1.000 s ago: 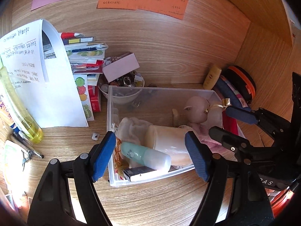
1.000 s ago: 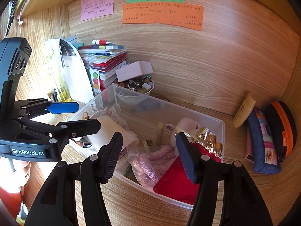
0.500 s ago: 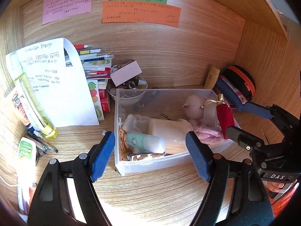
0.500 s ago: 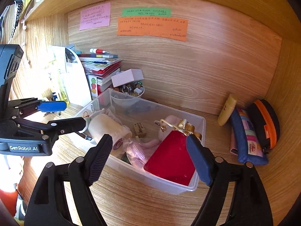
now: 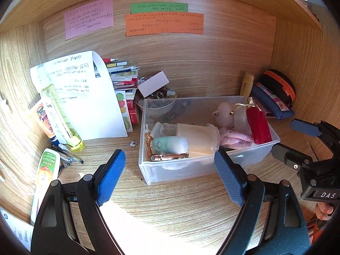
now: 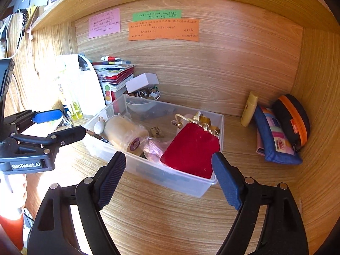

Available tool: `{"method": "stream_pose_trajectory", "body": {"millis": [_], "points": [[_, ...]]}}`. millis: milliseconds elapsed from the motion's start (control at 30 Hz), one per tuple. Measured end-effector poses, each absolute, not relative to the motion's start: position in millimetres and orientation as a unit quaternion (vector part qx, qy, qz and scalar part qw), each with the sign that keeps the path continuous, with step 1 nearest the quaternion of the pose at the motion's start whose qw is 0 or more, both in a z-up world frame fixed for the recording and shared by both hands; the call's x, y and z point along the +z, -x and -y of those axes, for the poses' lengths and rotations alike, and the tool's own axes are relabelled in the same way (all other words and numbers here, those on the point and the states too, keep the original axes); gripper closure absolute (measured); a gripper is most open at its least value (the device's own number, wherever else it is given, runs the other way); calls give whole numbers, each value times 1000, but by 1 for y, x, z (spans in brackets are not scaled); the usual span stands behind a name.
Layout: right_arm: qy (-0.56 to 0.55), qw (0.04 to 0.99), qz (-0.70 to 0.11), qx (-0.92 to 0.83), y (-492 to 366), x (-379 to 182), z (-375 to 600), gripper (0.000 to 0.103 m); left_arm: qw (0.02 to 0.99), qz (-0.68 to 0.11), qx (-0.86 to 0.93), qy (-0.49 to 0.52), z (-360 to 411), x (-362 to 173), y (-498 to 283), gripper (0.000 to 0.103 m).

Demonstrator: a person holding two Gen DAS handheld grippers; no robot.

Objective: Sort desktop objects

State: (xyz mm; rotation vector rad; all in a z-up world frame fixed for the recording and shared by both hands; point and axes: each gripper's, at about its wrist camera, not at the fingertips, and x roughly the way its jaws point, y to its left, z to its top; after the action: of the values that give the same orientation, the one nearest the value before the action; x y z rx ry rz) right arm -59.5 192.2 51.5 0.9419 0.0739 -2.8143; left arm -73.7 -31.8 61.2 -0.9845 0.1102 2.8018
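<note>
The tabletop (image 6: 191,223) and back wall (image 6: 223,68) are matt wood-grain laminate. The bin (image 6: 170,176) is frosted, translucent plastic. In it, the pouch (image 6: 191,150) looks like red velvet with a shiny gold trim, beside a pink woven cord (image 6: 154,148). Paper notes (image 5: 163,24) are matt. The gripper pads (image 5: 111,176) are ribbed blue rubber on black plastic.

Three paper notes on the wooden wall: one pink (image 5: 88,18), one green (image 5: 159,7), one orange (image 5: 164,23); one clear plastic bin (image 5: 250,155); two zip pouches.
</note>
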Motion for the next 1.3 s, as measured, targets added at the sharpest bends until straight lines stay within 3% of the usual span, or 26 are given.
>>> {"method": "stream_pose_trajectory", "body": {"millis": [200,1300], "points": [[-312,86,-16,-946,47,50,-198,18,74,-36,941,328,26,57,63,11],[-327,88,11,-941,40,34,-208,18,75,-44,942,325,11,46,59,9]]}}
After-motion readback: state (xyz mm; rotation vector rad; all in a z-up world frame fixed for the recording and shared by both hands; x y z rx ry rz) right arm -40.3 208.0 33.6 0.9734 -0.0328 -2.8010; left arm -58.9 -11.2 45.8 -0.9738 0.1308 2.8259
